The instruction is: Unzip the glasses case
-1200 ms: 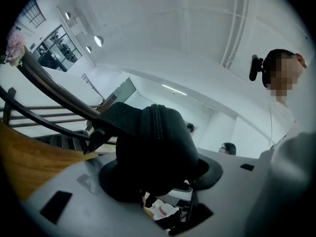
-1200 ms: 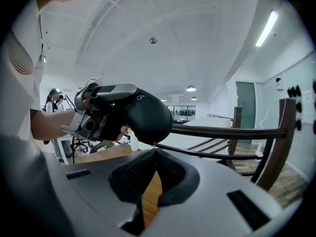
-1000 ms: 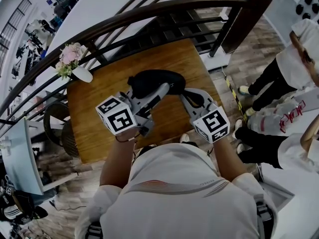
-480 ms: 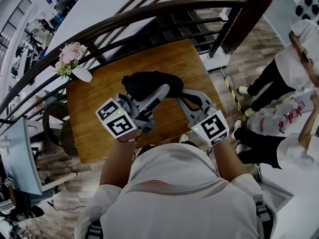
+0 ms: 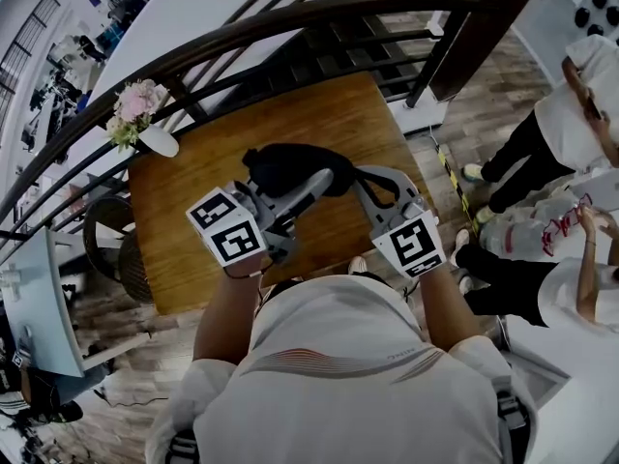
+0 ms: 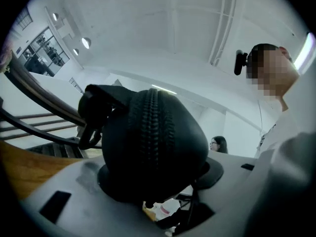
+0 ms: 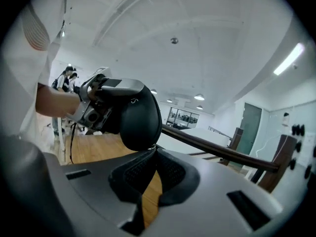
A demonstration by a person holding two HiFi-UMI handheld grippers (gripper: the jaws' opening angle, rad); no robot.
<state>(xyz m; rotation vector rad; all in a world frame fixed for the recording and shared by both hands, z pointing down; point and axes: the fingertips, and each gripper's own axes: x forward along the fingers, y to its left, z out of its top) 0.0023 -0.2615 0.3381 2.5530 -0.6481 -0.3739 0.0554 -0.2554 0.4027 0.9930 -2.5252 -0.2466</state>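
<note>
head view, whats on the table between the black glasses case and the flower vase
Nothing: the head view shows only bare brown wooden tabletop between the black zippered glasses case and the white vase of pink flowers.

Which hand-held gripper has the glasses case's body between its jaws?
The left hand-held gripper: wide jaws closing on the glasses case; the right hand-held gripper is pinched shut.

The wooden surface [image 5: 174, 240] lies bare at left and near. The black glasses case [image 5: 285, 167] fills the middle. A flower vase [image 5: 155, 141] blocks the far left corner; a railing [image 5: 242, 37] bounds the far edge; people [image 5: 542, 133] crowd the right.
</note>
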